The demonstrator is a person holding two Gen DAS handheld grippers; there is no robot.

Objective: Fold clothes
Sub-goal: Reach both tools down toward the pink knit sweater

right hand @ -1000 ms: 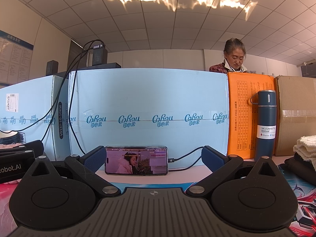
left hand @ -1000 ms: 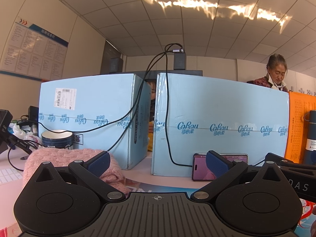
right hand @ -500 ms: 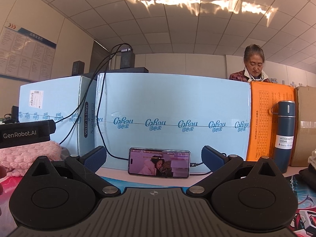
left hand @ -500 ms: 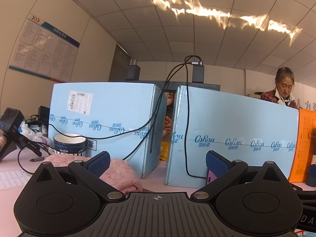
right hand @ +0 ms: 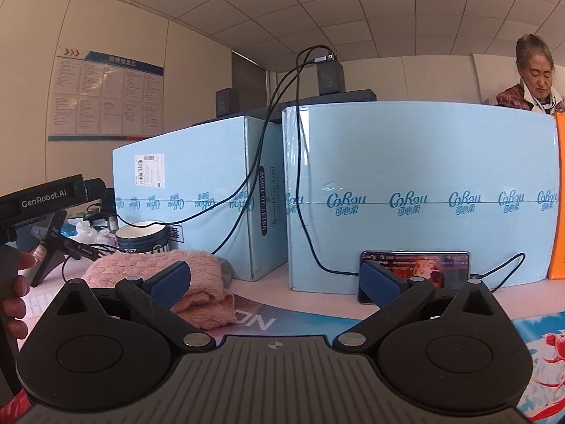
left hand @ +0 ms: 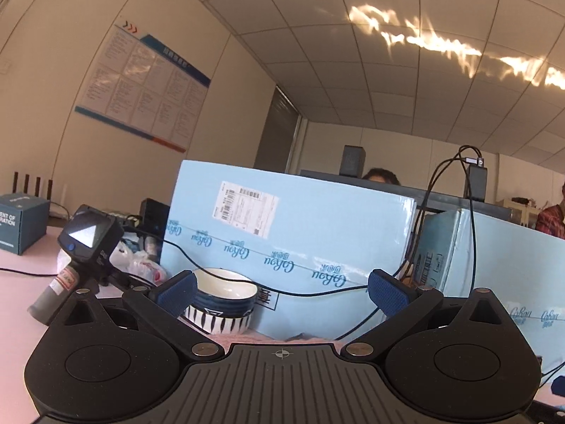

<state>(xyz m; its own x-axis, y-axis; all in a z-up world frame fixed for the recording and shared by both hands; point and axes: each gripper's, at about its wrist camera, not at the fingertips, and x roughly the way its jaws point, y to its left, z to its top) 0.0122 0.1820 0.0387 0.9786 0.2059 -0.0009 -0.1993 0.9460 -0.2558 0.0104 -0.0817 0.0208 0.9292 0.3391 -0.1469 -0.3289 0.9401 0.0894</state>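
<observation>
A pink knitted garment (right hand: 197, 279) lies bunched on the table in front of the blue boxes, left of centre in the right wrist view. In the left wrist view only a thin strip of it (left hand: 268, 338) shows, just above the gripper body. My left gripper (left hand: 280, 291) is open and empty, right over the garment, facing a bowl. My right gripper (right hand: 273, 279) is open and empty, with its left finger in front of the garment's right part. The left gripper's body (right hand: 42, 198) and the hand holding it show at the far left of the right wrist view.
Two large light-blue boxes (right hand: 416, 194) stand as a wall behind the table. A blue and white bowl (left hand: 226, 300) sits behind the garment. A phone (right hand: 416, 268) leans on the right box with black cables. A handheld scanner (left hand: 84, 240) stands left. A woman (right hand: 533, 74) sits behind.
Both grippers have swung to the left. The pink garment has come into the right wrist view and slid under the left gripper. The bowl now sits between the left fingers. Both stay open.
</observation>
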